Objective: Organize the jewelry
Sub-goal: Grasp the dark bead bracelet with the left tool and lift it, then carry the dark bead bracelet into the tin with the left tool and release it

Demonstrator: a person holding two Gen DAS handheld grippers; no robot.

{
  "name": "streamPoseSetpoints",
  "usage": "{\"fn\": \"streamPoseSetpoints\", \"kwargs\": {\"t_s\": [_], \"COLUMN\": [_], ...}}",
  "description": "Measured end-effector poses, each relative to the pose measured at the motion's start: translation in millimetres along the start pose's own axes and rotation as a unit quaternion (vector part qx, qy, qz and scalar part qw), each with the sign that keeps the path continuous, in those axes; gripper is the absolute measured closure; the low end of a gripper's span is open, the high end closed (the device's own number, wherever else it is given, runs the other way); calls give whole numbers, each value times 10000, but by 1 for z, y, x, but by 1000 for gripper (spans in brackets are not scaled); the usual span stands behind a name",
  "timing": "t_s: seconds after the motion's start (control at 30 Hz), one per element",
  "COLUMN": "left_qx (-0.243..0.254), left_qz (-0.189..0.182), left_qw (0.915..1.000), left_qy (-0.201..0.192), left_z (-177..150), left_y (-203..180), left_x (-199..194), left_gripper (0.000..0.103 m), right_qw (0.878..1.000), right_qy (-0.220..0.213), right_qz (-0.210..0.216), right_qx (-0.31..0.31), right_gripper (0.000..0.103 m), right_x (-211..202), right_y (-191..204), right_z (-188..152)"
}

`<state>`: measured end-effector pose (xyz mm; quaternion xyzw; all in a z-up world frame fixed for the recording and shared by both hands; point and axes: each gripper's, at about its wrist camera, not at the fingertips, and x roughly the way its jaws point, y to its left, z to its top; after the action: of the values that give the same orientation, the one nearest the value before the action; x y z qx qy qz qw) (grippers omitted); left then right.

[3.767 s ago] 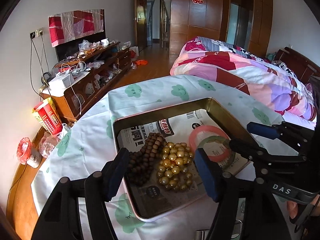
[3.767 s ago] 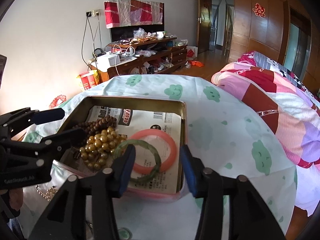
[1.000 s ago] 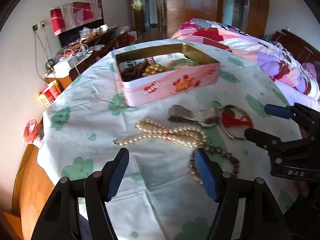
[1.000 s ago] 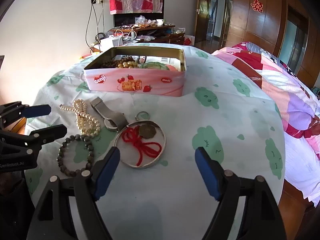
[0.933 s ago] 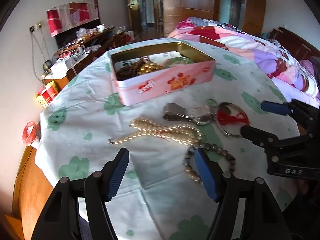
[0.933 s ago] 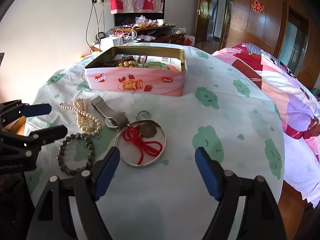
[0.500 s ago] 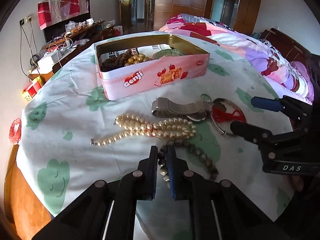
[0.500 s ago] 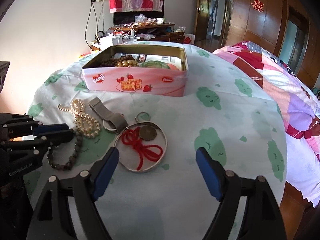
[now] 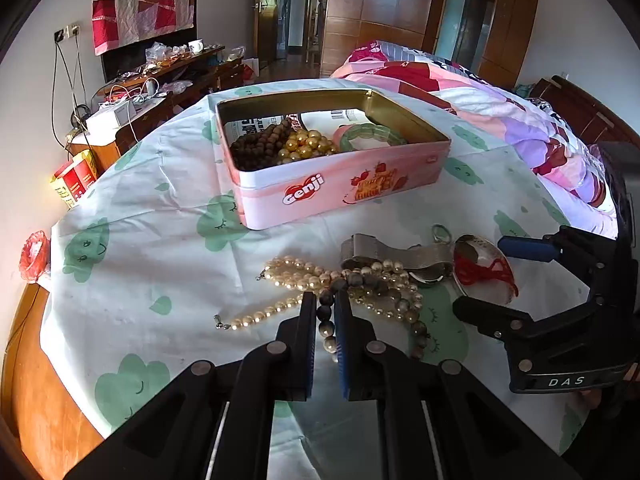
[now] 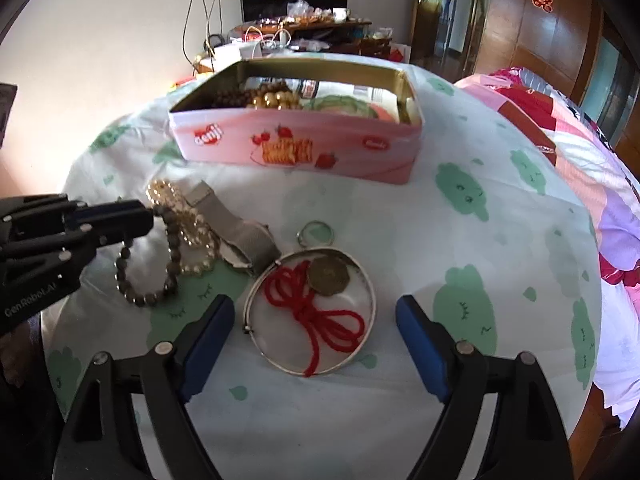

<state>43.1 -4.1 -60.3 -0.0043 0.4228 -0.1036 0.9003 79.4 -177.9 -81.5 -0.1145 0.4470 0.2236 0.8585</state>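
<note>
On tablecloth (image 9: 168,248) before pink tin (image 9: 340,188): left gripper (image 9: 326,312) clamped on grey bead bracelet (image 9: 384,292), strand running forward-right over pearl necklace (image 9: 296,276). Tin lay straight ahead of left gripper, well apart, long side facing it; left arm nearer. Right gripper (image 10: 316,328) spread wide, empty, over silver bangle (image 10: 310,308) with red cord and coin. Metal watch (image 10: 244,236) between bangle and pearls. Tin held brown beads (image 9: 260,146), gold beads (image 9: 306,146), green bangle (image 9: 370,134), printed paper lining.
</note>
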Motion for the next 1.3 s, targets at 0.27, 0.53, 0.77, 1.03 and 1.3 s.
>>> {"fn": "streamPoseSetpoints", "kwargs": {"t_s": [0.27, 0.53, 0.77, 1.03, 1.3], "left_qx": [6, 78, 82, 44, -10], "left_qz": [6, 54, 20, 21, 71], "left_qw": [10000, 9999, 9994, 9975, 9958], "left_qy": [7, -127, -346, -701, -915], "left_z": [1, 2, 10, 26, 44], "left_y": [0, -1, -3, -1, 6], "left_x": [0, -6, -23, -47, -52], "left_gripper": [95, 95, 95, 95, 95], "right_qw": [9999, 9997, 9989, 9966, 9943], "right_qy": [-124, -224, -444, -793, -1036], "right_qz": [-42, -110, -143, -214, -204], "right_qx": [-24, -67, 43, 82, 119], "right_gripper": [35, 35, 35, 35, 35], "right_x": [-4, -7, -17, -41, -52], "right_y": [1, 2, -2, -7, -9], "right_z": [-3, -3, -3, 6, 16]}}
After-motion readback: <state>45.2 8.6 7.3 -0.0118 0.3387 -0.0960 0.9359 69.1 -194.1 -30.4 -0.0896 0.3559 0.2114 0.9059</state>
